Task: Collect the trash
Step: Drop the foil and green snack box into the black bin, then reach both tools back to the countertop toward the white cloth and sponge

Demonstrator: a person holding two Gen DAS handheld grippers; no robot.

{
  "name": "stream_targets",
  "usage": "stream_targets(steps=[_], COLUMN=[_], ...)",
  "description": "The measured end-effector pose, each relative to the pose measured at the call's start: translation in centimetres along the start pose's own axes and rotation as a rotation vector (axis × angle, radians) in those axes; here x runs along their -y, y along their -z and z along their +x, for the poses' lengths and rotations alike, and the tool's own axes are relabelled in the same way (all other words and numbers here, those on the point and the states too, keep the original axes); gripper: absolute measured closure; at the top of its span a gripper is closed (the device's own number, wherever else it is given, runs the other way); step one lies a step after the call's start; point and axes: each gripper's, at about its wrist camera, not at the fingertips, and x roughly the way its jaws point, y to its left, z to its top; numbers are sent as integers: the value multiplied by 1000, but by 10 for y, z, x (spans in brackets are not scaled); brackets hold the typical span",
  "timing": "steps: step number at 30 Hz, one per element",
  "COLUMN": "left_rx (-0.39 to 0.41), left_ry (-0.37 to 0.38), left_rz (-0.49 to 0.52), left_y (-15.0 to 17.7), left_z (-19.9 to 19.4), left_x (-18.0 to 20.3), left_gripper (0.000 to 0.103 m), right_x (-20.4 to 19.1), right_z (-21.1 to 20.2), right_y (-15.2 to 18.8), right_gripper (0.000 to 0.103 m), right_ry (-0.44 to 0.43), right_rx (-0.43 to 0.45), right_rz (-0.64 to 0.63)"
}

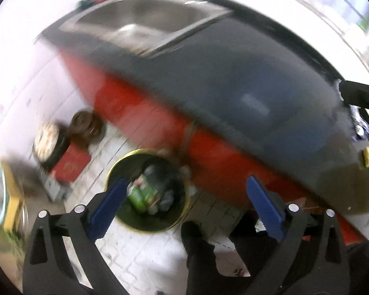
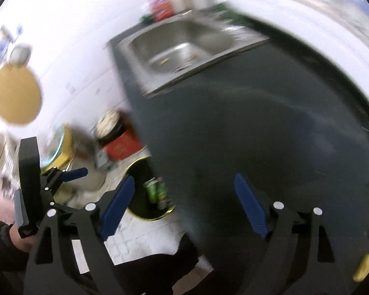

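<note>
Both tongs, left tongs (image 1: 185,198) and right tongs (image 2: 184,196), gape empty above the trash bin (image 1: 177,217); drop looks done, next needs more litter from the desk (image 2: 258,123).

Both views are taken from above, tilted steeply down. The floor bin (image 1: 145,189) beside the red-fronted counter (image 1: 233,91) is seen from the left wrist; the countertop is nearer from the right. Sink (image 2: 184,46), counter and bin are shared.

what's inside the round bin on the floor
The bin holds a green can and crumpled wrappers. Anything beneath them is covered, and blur hides detail.
</note>
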Motion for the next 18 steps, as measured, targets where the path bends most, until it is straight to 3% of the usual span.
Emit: stream_targets(steps=[8, 12, 18], left_rx=[44, 57, 65], left_ry=[213, 277, 348], left_rz=[311, 472, 651], left_y=[-70, -81, -86], left_z=[4, 2, 4], left_x=[167, 254, 348], left_gripper=[8, 8, 8], right_x=[142, 203, 263], right_z=[-125, -175, -215], right_y=[51, 93, 154], right_gripper=[21, 21, 21], right_ry=[246, 349, 418], right_rx=[182, 242, 292], right_rz=[264, 413, 582])
